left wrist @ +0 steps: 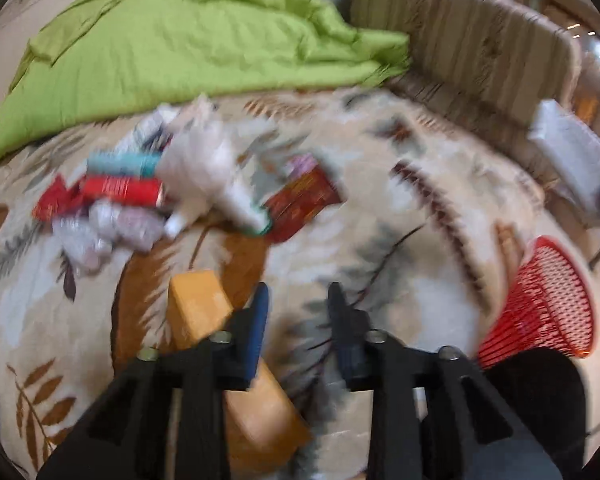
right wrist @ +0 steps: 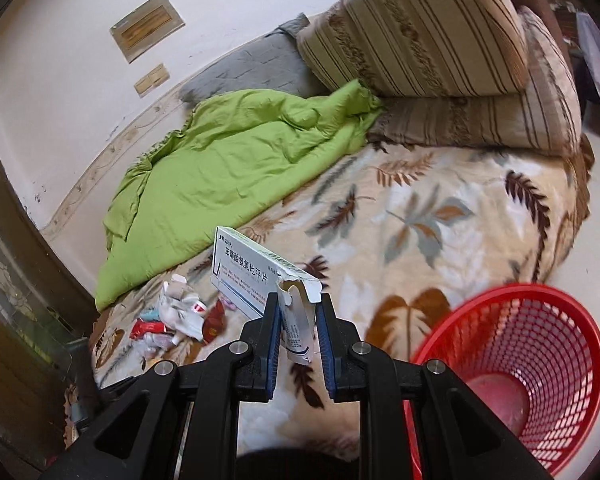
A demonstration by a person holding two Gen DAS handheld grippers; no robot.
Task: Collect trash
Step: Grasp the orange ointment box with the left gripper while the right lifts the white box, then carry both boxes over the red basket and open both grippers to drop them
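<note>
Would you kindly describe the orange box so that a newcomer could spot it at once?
Start at the leaf-patterned blanket on the bed. Nearer than the trash pile, the orange box lies partly under the left claw. It is the only plain orange block, apart from the pile.

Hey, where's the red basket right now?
The red basket sits on the leaf-print blanket at the lower right of the right wrist view, just right of the right gripper, which holds a white medicine box.
</note>
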